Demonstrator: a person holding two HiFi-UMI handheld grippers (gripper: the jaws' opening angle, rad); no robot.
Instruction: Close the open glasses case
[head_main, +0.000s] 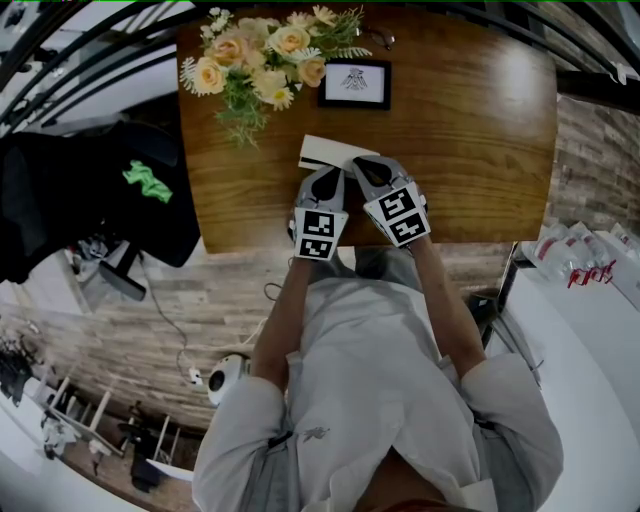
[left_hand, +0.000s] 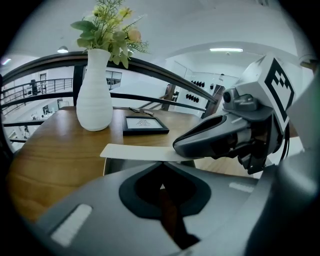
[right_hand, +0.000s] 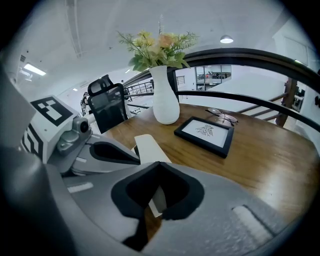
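1. Wooden surface (head_main: 470, 140) carries everything, with a white vase (left_hand: 93, 95) of flowers at its far side.
2. My left gripper (head_main: 330, 175) and right gripper (head_main: 365, 165) sit side by side near the front edge, each clenched with nothing between its jaws.
3. The cream glasses case (head_main: 322, 150) lies just beyond them, and my right gripper's tip rests on its flat lid.
4. A black picture frame (head_main: 354, 84) lies past the case.
5. Glasses (right_hand: 222, 116) lie behind the frame.
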